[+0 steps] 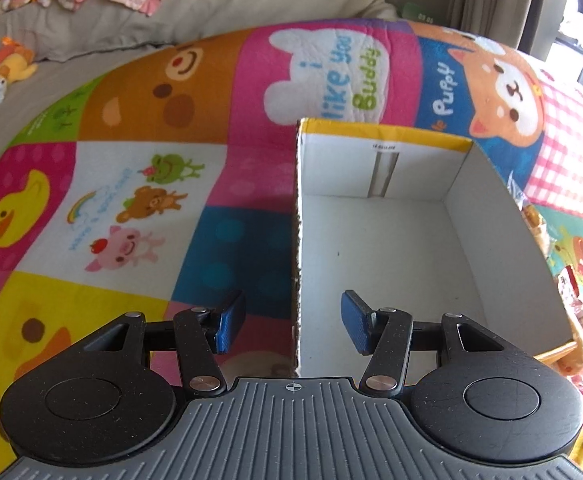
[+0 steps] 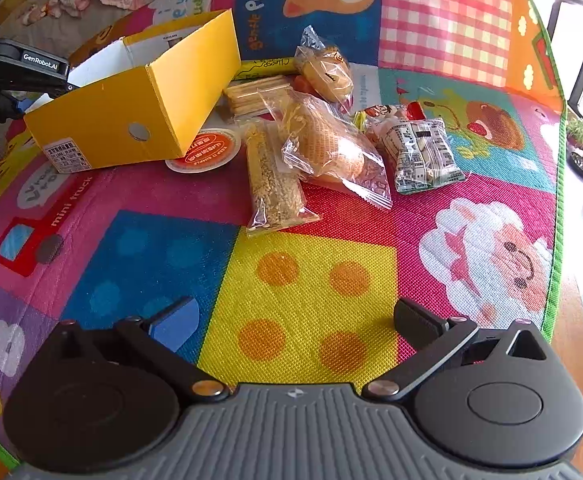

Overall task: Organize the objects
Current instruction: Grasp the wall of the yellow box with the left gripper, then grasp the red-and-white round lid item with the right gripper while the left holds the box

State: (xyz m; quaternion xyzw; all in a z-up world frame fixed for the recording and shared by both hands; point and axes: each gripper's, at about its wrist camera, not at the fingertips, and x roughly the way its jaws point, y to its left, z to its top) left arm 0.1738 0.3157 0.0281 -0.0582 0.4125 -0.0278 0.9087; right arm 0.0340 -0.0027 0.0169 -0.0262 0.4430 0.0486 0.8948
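Left gripper (image 1: 293, 322) with jaws apart and empty, straddling the near left wall of the yellow cardboard box (image 1: 375, 216), right pad over the bare white floor inside, left pad outside above the cartoon play mat (image 1: 131, 184). Right gripper (image 2: 293, 320) with jaws spread wide and empty over a yellow dotted square of the mat; well ahead, a heap of snack packets: sesame bar packet (image 2: 272, 184), clear bread bag (image 2: 331, 152), printed white packet (image 2: 423, 156), cracker stack (image 2: 253, 94), orange round lid (image 2: 205, 150) touching the box, ahead and left.
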